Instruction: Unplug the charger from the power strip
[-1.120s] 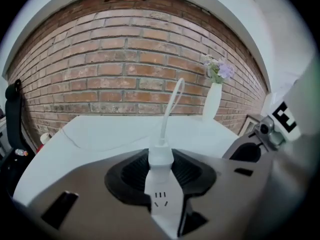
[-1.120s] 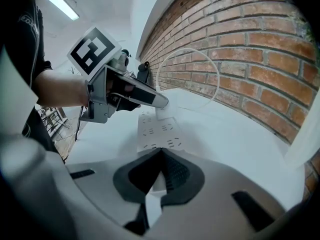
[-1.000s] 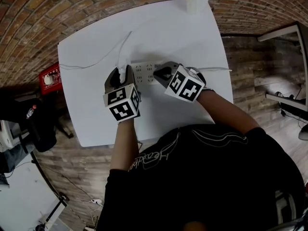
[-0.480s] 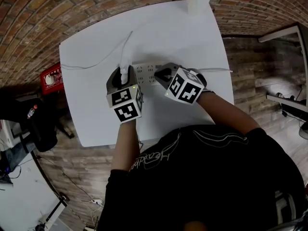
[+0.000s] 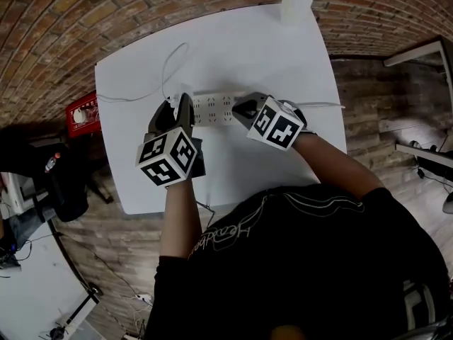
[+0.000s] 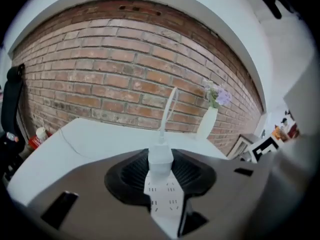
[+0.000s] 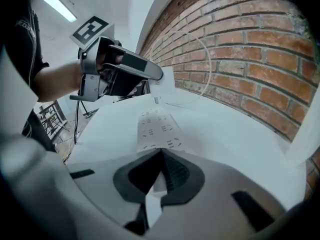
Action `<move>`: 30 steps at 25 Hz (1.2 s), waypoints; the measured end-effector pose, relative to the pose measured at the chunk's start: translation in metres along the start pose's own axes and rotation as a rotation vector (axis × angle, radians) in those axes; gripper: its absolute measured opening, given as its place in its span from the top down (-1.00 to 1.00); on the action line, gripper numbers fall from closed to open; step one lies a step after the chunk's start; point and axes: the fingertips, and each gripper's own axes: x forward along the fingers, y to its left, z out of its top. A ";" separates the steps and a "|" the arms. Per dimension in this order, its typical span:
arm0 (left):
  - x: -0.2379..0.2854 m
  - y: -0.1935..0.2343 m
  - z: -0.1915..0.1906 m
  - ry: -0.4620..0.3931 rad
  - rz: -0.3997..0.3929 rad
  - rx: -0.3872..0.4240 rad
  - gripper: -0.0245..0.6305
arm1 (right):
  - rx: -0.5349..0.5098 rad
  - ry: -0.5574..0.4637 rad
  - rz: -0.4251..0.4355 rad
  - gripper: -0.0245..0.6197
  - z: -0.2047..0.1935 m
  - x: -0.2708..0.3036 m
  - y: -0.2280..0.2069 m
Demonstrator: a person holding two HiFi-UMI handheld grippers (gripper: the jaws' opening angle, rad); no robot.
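1. Charger sat pinched in left gripper jaws, apparently just clear of power strip.
2. Right gripper jaws clamped power strip's end.
3. Risk: taut cable could yank charger loose.

A: Can you see the whole charger in the head view?
B: No, the left gripper covers most of it
A: And the power strip?
B: The end under the right gripper is hidden
A: The vase far past the jaws?
B: The picture's edge cuts off its top
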 end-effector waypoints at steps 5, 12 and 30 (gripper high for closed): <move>-0.024 -0.015 -0.014 0.011 -0.134 -0.172 0.51 | 0.209 -0.152 0.057 0.94 0.012 -0.015 0.001; -0.077 -0.043 -0.015 -0.022 -0.257 -0.283 0.51 | 0.400 -0.449 0.031 0.94 0.049 -0.096 -0.002; -0.213 -0.091 -0.041 -0.111 -0.343 -0.249 0.51 | 0.262 -0.644 0.051 0.94 0.087 -0.208 0.125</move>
